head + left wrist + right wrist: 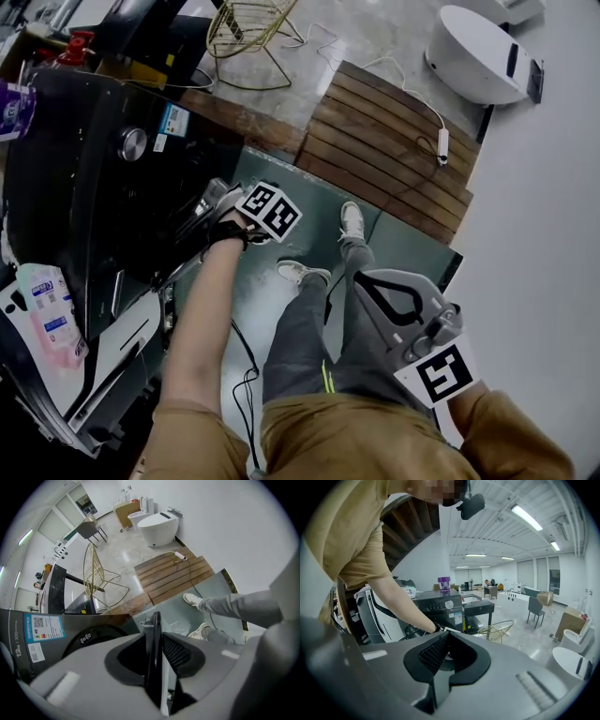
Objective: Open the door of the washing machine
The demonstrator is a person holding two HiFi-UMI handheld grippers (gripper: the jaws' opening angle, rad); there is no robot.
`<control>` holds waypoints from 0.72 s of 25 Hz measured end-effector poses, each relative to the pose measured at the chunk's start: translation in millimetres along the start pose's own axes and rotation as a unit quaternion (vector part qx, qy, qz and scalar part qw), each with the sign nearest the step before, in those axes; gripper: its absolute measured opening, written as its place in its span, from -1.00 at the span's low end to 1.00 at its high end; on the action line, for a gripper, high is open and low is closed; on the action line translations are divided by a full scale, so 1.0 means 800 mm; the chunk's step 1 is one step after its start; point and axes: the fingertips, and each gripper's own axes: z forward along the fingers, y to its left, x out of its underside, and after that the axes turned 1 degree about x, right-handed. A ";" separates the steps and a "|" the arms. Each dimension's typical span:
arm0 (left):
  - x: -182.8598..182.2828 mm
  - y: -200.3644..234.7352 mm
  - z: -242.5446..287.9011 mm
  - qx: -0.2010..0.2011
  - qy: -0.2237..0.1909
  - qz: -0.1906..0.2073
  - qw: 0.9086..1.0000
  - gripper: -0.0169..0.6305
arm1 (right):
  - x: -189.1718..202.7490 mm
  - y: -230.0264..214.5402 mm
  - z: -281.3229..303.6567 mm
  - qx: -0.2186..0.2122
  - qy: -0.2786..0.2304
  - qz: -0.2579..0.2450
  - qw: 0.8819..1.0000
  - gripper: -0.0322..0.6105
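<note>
At the front of the dark washing machine [103, 187], the left gripper [220, 211] points down, its jaws closed on the thin black edge of the door [154, 620], which stands edge-on between the pads. The door's edge juts out from the machine's front, over the green floor mat [412, 248] where the person's shoes [352, 220] stand. The right gripper [380, 295] hovers well apart, above the person's leg, its jaws together with nothing between them.
</note>
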 end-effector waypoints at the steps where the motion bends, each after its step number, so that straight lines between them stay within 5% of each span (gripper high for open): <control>1: 0.002 -0.004 -0.002 -0.003 0.000 -0.003 1.000 -0.42 | -0.004 0.001 0.000 -0.009 -0.003 -0.005 1.000 -0.89; 18: 0.021 -0.076 -0.015 -0.020 0.040 -0.074 0.996 -0.18 | -0.012 -0.057 -0.008 -0.153 -0.015 -0.057 0.986 -0.89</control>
